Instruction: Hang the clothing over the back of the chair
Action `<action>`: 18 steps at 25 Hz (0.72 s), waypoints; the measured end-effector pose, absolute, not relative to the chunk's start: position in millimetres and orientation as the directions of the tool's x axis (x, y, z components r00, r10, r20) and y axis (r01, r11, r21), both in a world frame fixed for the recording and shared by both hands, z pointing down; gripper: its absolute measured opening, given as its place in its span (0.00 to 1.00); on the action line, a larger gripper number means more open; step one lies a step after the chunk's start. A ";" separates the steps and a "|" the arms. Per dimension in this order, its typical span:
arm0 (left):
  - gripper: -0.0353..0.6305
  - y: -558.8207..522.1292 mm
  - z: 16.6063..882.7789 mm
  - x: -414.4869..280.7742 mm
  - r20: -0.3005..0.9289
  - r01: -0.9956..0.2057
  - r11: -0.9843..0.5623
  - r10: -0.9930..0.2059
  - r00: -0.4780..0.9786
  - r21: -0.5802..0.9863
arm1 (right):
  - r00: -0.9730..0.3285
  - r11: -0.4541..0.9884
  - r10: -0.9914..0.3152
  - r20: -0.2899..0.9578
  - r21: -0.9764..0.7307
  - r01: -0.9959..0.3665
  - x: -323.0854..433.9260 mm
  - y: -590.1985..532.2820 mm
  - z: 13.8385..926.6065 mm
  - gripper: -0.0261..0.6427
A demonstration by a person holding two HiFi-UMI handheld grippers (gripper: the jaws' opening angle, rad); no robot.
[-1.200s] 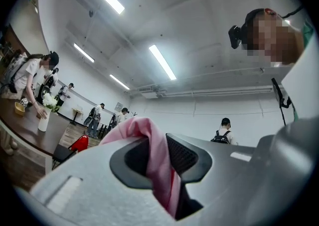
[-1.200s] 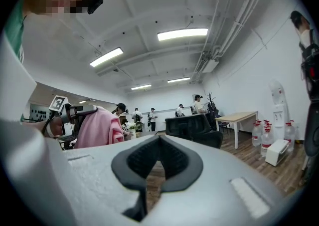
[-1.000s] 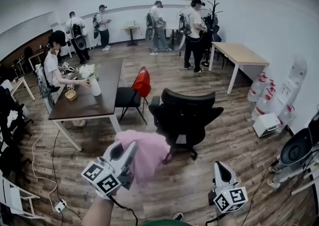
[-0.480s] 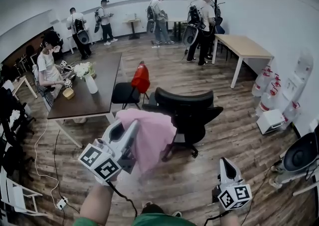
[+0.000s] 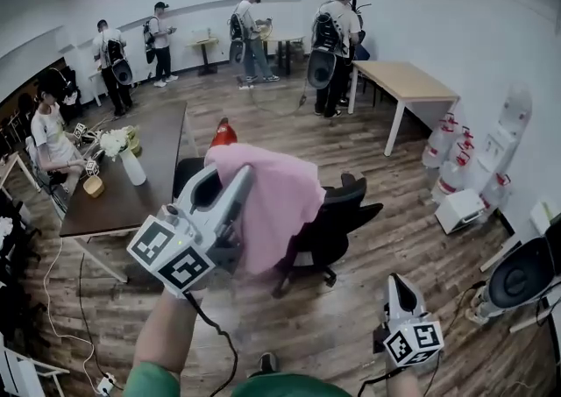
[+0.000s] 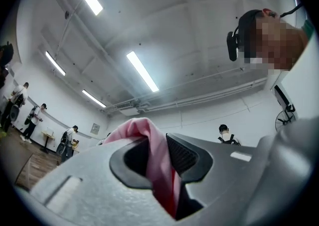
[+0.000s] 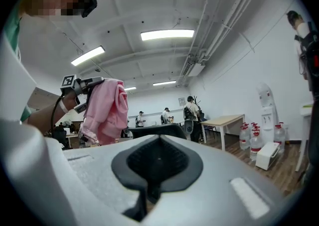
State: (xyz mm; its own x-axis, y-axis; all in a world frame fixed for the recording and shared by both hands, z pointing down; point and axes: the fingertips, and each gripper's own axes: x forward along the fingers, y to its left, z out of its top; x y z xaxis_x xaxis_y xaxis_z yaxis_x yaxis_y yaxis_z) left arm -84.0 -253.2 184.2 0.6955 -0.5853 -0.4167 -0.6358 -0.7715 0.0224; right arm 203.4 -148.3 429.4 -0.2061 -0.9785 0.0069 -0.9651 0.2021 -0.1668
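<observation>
my left tongs [image 5: 235, 183] hold the pink clothing [image 5: 279, 202] up near the chair [image 5: 344, 216]; it is not hung yet. my right tongs [image 5: 399, 285] are closed and empty.

Clothing [image 5: 276, 202] before chair [image 5: 340, 222], table [image 5: 158, 152] leftward

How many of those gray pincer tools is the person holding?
2. The left gripper, raised, grips the pink clothing; the right gripper, low at right, is shut and empty.
</observation>
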 end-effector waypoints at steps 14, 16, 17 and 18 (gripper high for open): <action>0.19 -395.9 119.5 -8.1 -0.496 -0.445 -0.895 -0.380 0.780 -0.014 | -0.025 0.018 -0.998 0.051 -0.132 -0.991 206.1 -184.5 428.6 0.04; 0.19 -412.2 116.2 2.0 -0.508 -0.416 -0.910 -0.357 0.784 -0.003 | 0.016 -0.024 -0.997 0.069 -0.128 -0.991 214.6 -182.4 434.8 0.04; 0.19 -417.8 112.3 7.0 -0.514 -0.403 -0.915 -0.343 0.786 -0.005 | 0.032 -0.042 -0.997 0.076 -0.127 -0.991 217.5 -181.2 437.4 0.04; 0.19 -422.2 108.1 11.9 -0.520 -0.391 -0.920 -0.329 0.789 -0.012 | 0.047 -0.057 -0.996 0.082 -0.126 -0.990 218.8 -179.8 439.7 0.04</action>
State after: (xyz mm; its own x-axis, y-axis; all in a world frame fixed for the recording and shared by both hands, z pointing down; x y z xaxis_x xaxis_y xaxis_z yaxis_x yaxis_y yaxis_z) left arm 11.9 -422.2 108.1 0.7886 -0.3287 -0.5196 -0.3914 -0.9202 -0.0119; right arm 218.8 -179.8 439.7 0.0467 -0.9955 0.0820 -0.9904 -0.0568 -0.1261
